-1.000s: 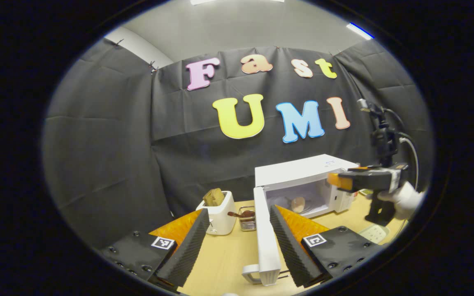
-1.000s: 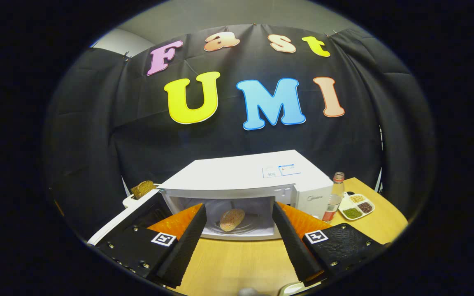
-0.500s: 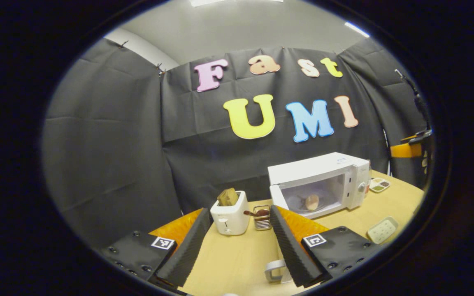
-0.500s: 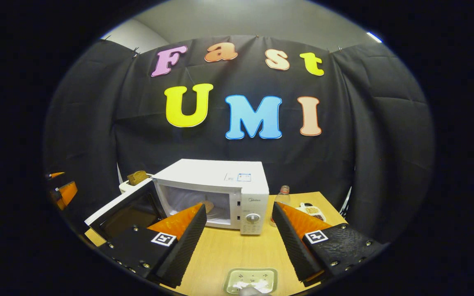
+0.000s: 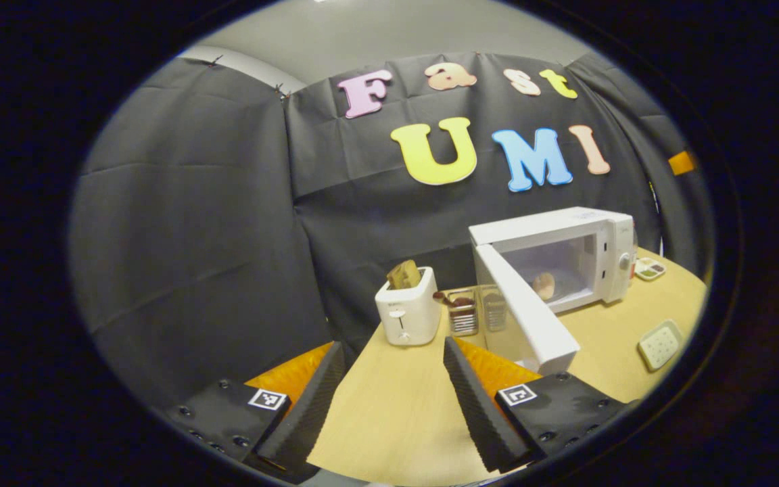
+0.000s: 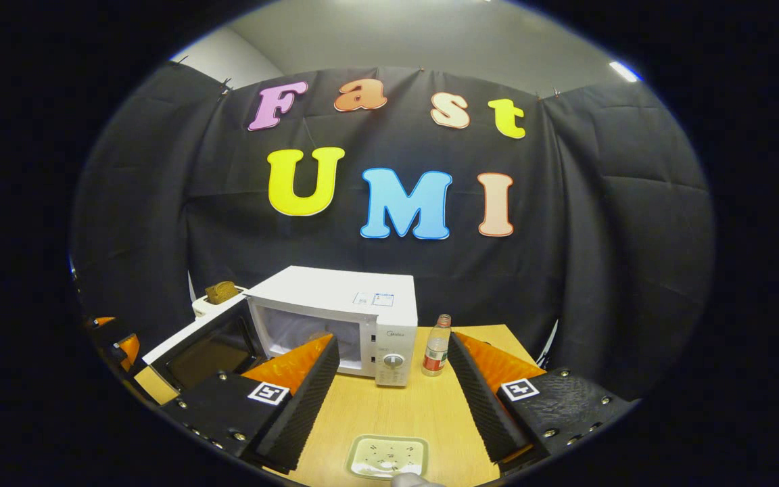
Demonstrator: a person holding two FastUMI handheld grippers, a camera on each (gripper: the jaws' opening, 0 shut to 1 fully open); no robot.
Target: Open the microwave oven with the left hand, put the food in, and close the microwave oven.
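Food in, microwave door open, both grippers empty.
Left gripper view: left gripper wide open over the desk, holding nothing; door swung out just beside its right finger, food on the turntable inside the microwave. Risk: a glancing push could slip off the door edge or leave it unlatched. Right gripper view: right gripper wide open, empty, well back from the microwave; small tray below could get bumped.
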